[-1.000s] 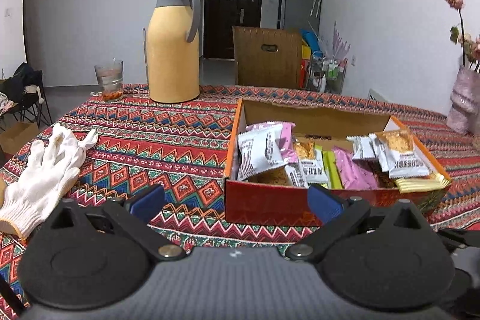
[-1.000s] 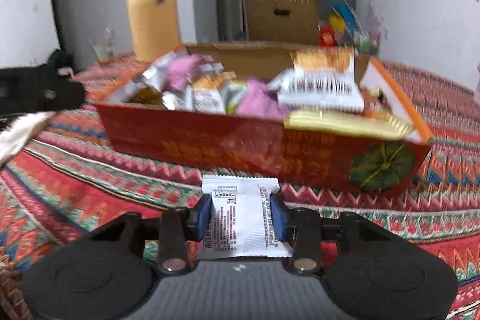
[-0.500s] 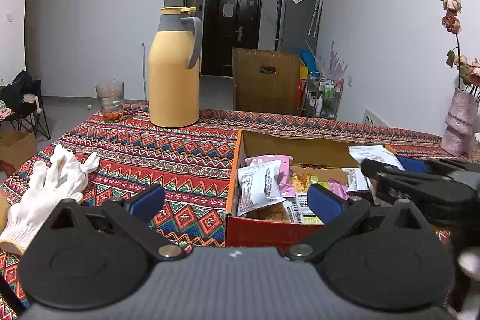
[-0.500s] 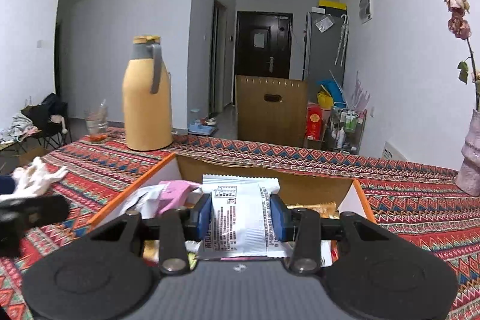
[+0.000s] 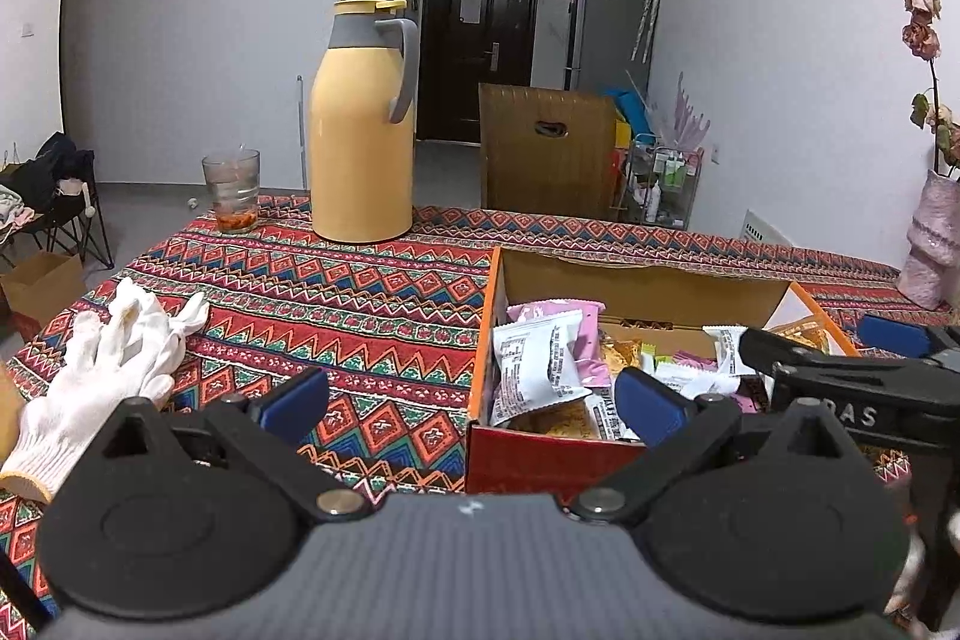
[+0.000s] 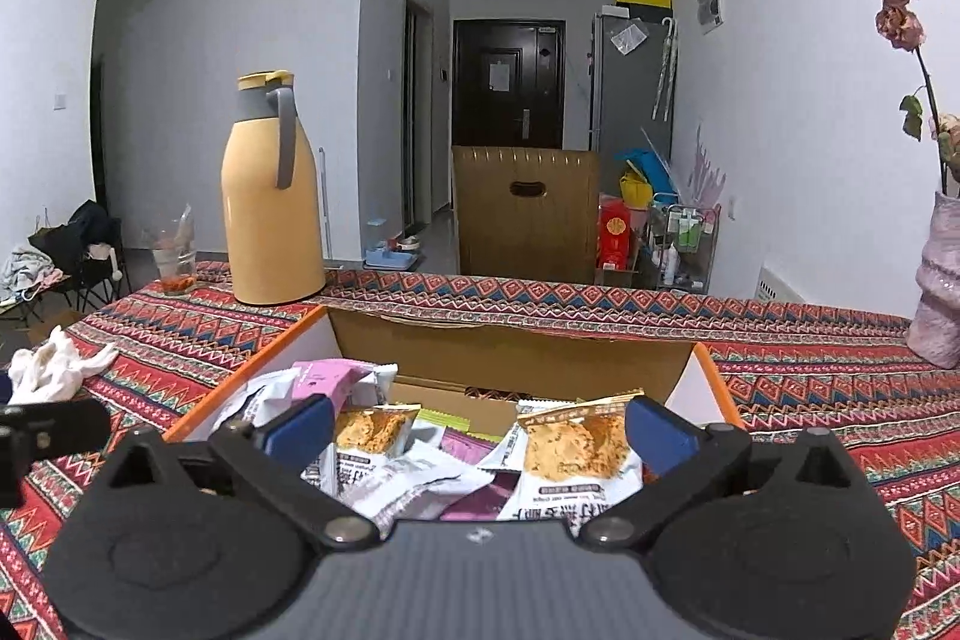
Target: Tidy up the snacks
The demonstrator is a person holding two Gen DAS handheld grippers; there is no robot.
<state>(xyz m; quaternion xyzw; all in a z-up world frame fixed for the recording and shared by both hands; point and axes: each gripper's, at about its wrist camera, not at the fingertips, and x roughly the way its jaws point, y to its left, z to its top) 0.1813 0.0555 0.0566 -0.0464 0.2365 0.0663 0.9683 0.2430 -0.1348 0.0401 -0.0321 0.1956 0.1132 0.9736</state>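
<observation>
An open orange-rimmed cardboard box point(image 5: 636, 280) point(image 6: 510, 352) on the patterned tablecloth holds several snack packets, white point(image 5: 534, 370), pink point(image 6: 327, 379) and ones printed with a golden cake point(image 6: 576, 454). My left gripper point(image 5: 474, 403) is open and empty, low over the cloth at the box's near left corner. My right gripper point(image 6: 477, 427) is open and empty, above the packets inside the box. It also shows in the left wrist view point(image 5: 852, 388) over the box's right side.
A tall yellow thermos jug point(image 5: 363, 130) and a glass point(image 5: 231, 190) stand at the table's far left. White gloves point(image 5: 102, 376) lie at the left edge. A pink vase point(image 6: 939, 304) with dried flowers stands at the far right. A brown chair back point(image 6: 525, 214) is beyond the table.
My right gripper carried a white snack packet up over the box, then opened; the packet has left its fingers. My left gripper stayed open and rose slightly.
</observation>
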